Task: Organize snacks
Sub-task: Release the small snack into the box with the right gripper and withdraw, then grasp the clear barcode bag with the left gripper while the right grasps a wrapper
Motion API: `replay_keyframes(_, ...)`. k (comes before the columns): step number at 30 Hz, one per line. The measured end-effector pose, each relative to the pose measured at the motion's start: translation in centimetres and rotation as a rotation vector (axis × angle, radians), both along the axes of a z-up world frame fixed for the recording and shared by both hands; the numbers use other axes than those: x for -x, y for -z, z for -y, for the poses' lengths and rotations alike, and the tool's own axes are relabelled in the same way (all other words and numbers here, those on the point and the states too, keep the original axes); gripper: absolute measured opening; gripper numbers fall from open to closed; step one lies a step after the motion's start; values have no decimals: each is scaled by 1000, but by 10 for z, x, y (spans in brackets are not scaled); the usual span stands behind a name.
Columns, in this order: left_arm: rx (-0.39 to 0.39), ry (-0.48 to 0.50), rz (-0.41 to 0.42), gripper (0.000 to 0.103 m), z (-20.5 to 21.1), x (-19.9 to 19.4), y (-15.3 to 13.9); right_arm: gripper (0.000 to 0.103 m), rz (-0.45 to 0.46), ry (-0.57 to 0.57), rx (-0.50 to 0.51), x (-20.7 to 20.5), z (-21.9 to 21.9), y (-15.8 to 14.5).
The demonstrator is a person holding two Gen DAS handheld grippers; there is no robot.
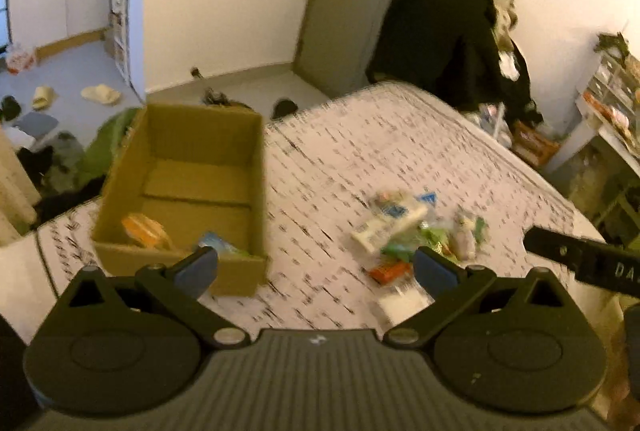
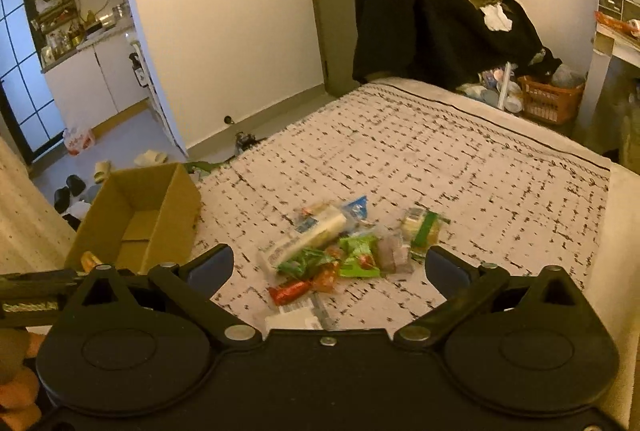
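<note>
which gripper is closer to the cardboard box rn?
Left. The left gripper hovers open at the cardboard box's near right corner. The right gripper is open over the snack pile, box off to its left.

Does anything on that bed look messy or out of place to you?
Yes. A heap of snack packets lies scattered on the patterned bedspread, while the cardboard box beside it holds only a couple of items. Both grippers are open and empty.
</note>
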State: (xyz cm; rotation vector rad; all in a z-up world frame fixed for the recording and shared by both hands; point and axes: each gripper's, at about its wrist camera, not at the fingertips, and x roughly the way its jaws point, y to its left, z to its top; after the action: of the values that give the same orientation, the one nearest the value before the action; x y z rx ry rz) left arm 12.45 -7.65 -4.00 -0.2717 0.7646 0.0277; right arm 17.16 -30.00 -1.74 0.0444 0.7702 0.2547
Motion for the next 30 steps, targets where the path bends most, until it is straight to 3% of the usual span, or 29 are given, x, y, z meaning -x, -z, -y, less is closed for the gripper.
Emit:
replay_keyframes(12, 52, -17, -102, 102, 45, -28, 43, 102, -52, 27, 8, -19, 30, 28)
replay_keyframes(23, 128, -59, -201, 100, 85, -62, 82, 65, -99, -22, -41, -51, 42, 50)
replay_keyframes(27, 156, -108, -268, 99, 95, -75, 101, 63, -110, -56, -45, -63, 45, 59)
replay_keyframes(30, 150, -128, -296, 99, 105, -81, 112, 55, -144, -57, -46, -77, 49, 72)
